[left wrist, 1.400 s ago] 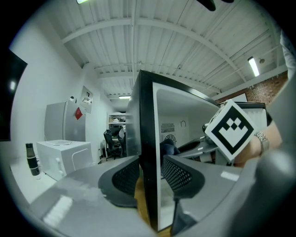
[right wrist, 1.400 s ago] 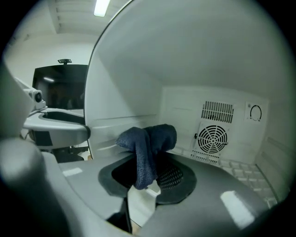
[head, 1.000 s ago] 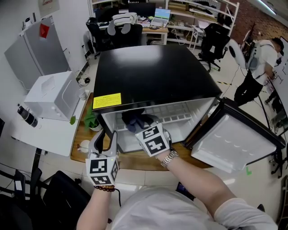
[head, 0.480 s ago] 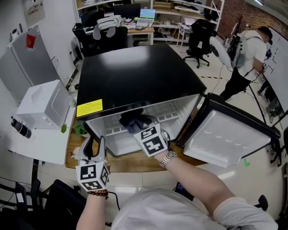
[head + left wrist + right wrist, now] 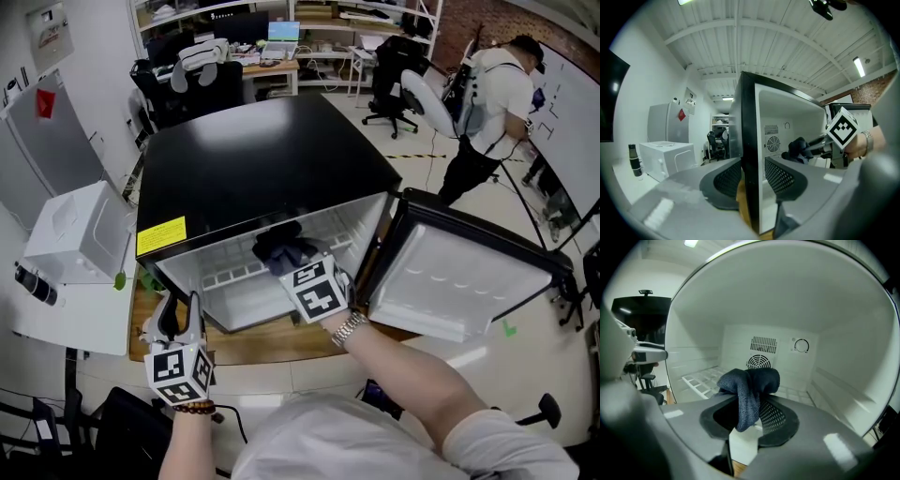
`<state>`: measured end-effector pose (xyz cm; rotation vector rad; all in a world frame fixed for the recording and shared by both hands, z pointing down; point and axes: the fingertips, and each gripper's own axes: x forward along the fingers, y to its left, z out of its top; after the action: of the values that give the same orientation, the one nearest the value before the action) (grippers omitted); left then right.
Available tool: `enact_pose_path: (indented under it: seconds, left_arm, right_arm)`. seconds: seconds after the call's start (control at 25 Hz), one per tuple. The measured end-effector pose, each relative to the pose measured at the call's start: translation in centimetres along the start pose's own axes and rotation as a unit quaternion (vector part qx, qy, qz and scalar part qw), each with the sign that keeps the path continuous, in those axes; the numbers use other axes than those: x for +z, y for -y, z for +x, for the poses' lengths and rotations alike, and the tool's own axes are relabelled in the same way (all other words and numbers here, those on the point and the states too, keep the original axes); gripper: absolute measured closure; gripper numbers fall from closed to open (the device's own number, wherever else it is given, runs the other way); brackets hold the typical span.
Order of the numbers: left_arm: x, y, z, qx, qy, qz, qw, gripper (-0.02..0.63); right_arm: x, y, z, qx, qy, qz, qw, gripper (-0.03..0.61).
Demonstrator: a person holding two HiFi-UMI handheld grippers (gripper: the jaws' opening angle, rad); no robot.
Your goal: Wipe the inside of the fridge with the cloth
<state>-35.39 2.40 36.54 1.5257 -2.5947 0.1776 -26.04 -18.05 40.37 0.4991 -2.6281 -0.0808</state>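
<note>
White box (image 5: 70, 234), black chair (image 5: 392, 67), person (image 5: 492, 94)

1. The fridge (image 5: 253, 159), black on top, stands on a wooden board (image 5: 281, 342). Its door (image 5: 469, 281) is swung wide to the right, white lining exposed.
2. The right gripper (image 5: 292, 267) reaches into the white compartment, with the dark cloth (image 5: 284, 246) bunched at its tip above the wire shelf (image 5: 230, 274).
3. The left gripper (image 5: 178, 314) sits at the fridge's front left corner, outside the compartment.
4. A yellow label (image 5: 160, 235) marks the front left edge of the top.
5. A white appliance (image 5: 70, 234) stands on the table at left, and a person (image 5: 487, 94) stands at upper right.
</note>
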Motion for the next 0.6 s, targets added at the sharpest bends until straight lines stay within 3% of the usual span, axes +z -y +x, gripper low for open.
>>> enact_pose_path:
  seconds: [0.6]
  left_arm:
    - [0.2,0.1,-0.1,0.011,0.001,-0.005,0.9999,0.462]
  right_arm:
    - [-1.9,5.7,-1.9,-0.059,-0.016,0.023,0.998,0.476]
